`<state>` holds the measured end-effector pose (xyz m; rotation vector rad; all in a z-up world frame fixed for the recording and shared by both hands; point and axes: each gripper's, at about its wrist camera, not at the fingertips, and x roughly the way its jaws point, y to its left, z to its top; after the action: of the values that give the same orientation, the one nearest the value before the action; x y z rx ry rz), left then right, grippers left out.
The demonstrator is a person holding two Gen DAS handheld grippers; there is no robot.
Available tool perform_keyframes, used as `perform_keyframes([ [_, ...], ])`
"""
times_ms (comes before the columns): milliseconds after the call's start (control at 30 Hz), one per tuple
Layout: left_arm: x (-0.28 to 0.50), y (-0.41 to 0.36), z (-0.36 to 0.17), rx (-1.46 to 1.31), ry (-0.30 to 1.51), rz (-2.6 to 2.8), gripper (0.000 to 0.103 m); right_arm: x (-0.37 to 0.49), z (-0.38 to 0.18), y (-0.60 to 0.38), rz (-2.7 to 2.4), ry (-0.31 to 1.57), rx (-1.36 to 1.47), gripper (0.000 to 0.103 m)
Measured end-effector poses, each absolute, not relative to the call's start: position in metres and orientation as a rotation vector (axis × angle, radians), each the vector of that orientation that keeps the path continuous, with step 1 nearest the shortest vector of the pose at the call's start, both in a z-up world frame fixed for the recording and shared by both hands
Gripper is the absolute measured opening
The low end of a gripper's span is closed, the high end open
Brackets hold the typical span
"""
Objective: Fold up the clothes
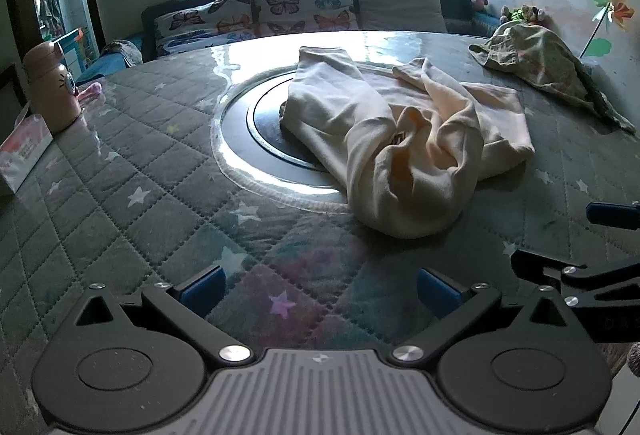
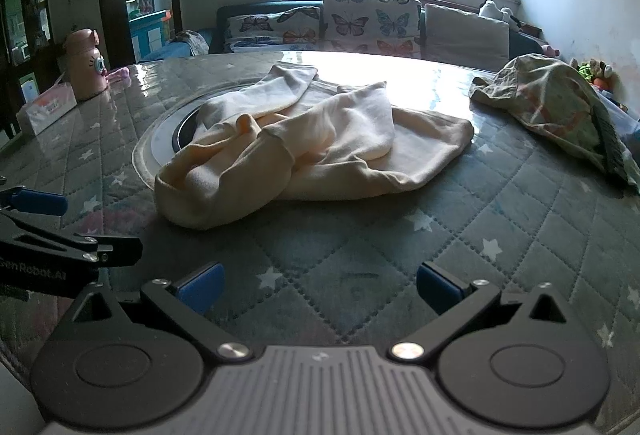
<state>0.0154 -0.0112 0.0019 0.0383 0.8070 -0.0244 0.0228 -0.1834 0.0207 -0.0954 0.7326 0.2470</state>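
Cream sweater (image 1: 400,139) sat crumpled across the counter (image 1: 160,195), ahead-right of the left gripper (image 1: 320,293), ahead-left of the right gripper (image 2: 320,289), both gaping empty.

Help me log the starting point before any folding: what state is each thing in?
cream garment: crumpled, unfolded, lying partly over the round inset.
patterned garment: bunched in a heap, apart from the cream one.
pink bottle: upright, lid shut.
left gripper: open, empty, above the table.
right gripper: open, empty, above the table.

Crumpled cream garment (image 1: 404,139) (image 2: 304,143) on quilted table, unfolded.
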Motion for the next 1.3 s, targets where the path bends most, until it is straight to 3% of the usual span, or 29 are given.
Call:
perform_keyframes([
  [367, 0.024, -0.009, 0.002, 0.036, 0.815, -0.020, 0.103, 0.031, 0.019, -0.184, 0.245, 0.744, -0.086, 0.103],
  [833, 0.071, -0.001, 0.042, 0.049, 0.724, -0.025, 0.102, 0.079, 0.044, -0.198, 0.255, 0.734, -0.051, 0.100],
  [1133, 0.128, -0.022, 0.055, 0.073, 0.695, -0.111, 0.089, 0.134, 0.062, -0.216, 0.209, 0.739, 0.006, 0.089],
  [1300, 0.165, -0.032, 0.034, 0.100, 0.778, -0.153, 0.077, 0.180, 0.061, -0.224, 0.198, 0.761, 0.042, 0.084],
])
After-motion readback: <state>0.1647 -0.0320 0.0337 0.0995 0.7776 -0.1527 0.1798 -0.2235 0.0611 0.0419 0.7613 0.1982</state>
